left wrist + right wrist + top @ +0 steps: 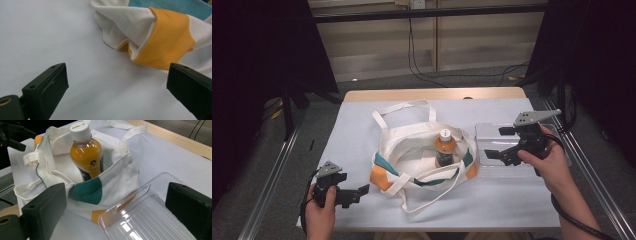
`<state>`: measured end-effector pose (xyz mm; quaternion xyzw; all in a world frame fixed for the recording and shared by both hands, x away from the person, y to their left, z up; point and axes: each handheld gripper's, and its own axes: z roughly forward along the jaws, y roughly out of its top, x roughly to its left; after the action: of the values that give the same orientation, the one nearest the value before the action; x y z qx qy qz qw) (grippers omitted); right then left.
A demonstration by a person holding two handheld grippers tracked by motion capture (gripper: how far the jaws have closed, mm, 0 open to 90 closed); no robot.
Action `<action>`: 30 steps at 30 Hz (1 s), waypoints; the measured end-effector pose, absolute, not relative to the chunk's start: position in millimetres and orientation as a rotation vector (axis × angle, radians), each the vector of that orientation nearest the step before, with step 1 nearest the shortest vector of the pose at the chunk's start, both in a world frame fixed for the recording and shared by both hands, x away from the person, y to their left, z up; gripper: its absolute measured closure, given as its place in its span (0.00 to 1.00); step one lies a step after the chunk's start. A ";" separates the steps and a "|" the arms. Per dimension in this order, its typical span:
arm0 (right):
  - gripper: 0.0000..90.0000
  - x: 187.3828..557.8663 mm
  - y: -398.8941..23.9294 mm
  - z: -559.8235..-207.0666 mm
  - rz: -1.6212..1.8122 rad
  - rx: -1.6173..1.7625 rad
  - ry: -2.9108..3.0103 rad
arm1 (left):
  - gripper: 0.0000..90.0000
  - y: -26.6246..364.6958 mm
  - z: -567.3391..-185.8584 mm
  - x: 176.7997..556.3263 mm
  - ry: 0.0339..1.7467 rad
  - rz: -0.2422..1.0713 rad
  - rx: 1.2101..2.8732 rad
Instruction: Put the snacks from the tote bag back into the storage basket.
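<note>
Nearest the person, the left gripper point(346, 194) is held low over the white-covered table point(357, 130), its jaws spread with nothing between them, just short of the orange corner point(162, 42) of the tote bag point(412, 150). Farther across, the right gripper point(504, 145) is held above the clear plastic tray point(150, 220), its jaws also spread wide and empty. Between the two grippers the tote bag lies slumped on the table, and a bottle point(445, 147) of orange drink with a white cap point(80, 130) is seen standing upright inside its open mouth. The handles point(404, 107) are spread loosely beyond and in front of the bag.

The step in hand is judged to be the packing of the bag, with the bottle already placed inside. For it to be done well, the fabric near the orange corner should be pinched by the left gripper so that the mouth is kept open and steady, and the rim should be approached gently by the right gripper, so that the upright bottle is not knocked over and the soft cloth is not dragged across the table.
</note>
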<state>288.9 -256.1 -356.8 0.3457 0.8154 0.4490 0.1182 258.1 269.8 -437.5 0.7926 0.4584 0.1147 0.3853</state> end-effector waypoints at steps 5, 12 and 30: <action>0.04 288.6 -254.6 -357.3 1.304 1.013 2.384 | 0.04 270.4 -436.9 258.8 1.168 0.298 2.016; 0.04 288.1 -251.5 -358.5 1.317 1.009 2.380 | 0.04 269.6 -436.9 261.2 1.164 0.296 2.011; 0.06 288.2 -245.0 -356.9 1.355 1.014 2.351 | 0.04 269.6 -438.3 260.9 1.174 0.300 2.007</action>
<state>288.2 -245.0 -356.9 0.3474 0.8055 0.4643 0.1222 260.9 269.6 -438.3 0.7889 0.4616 0.1181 0.3881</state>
